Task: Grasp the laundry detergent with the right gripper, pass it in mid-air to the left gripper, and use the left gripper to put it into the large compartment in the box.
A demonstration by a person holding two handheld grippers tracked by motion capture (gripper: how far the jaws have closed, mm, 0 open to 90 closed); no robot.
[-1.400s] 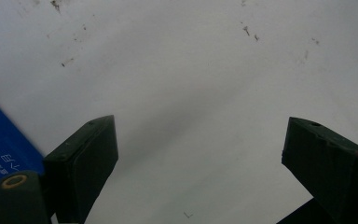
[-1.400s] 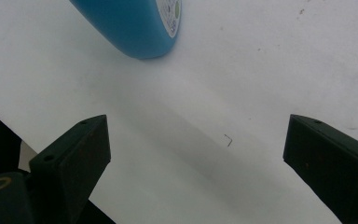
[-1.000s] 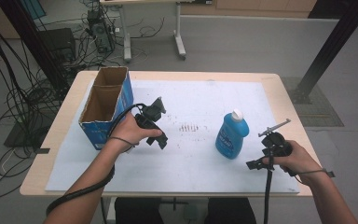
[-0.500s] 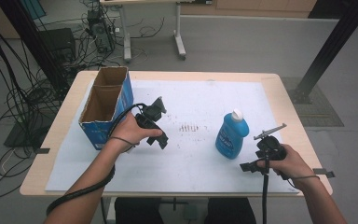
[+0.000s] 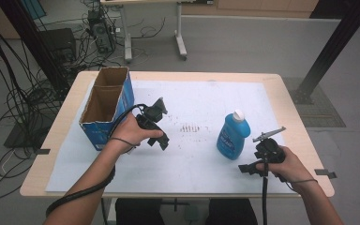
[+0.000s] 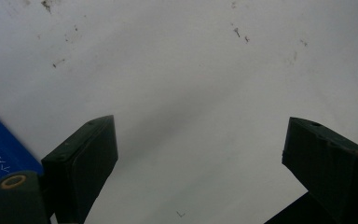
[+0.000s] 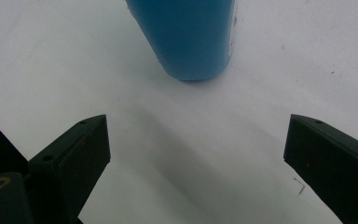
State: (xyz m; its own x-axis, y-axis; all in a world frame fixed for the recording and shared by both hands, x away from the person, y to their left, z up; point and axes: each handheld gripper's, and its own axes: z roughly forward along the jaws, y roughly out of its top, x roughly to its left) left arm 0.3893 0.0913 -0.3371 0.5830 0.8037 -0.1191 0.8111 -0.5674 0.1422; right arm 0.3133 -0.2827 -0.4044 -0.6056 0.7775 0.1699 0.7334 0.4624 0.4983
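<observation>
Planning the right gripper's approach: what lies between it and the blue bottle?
Nothing. The right gripper view shows bare white sheet between the open right gripper and the blue bottle.

Black left gripper, black trailing cable, seemingly bare forearms.

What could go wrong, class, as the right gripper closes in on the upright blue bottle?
1. The blue bottle stands tall on a narrow base; the open right gripper could knock it over by nudging it before the jaws straddle it.
2. It seems to sit off-centre between the jaws, so a grip might be lopsided.
3. Its smooth, rounded wall may slip in the grip.
</observation>
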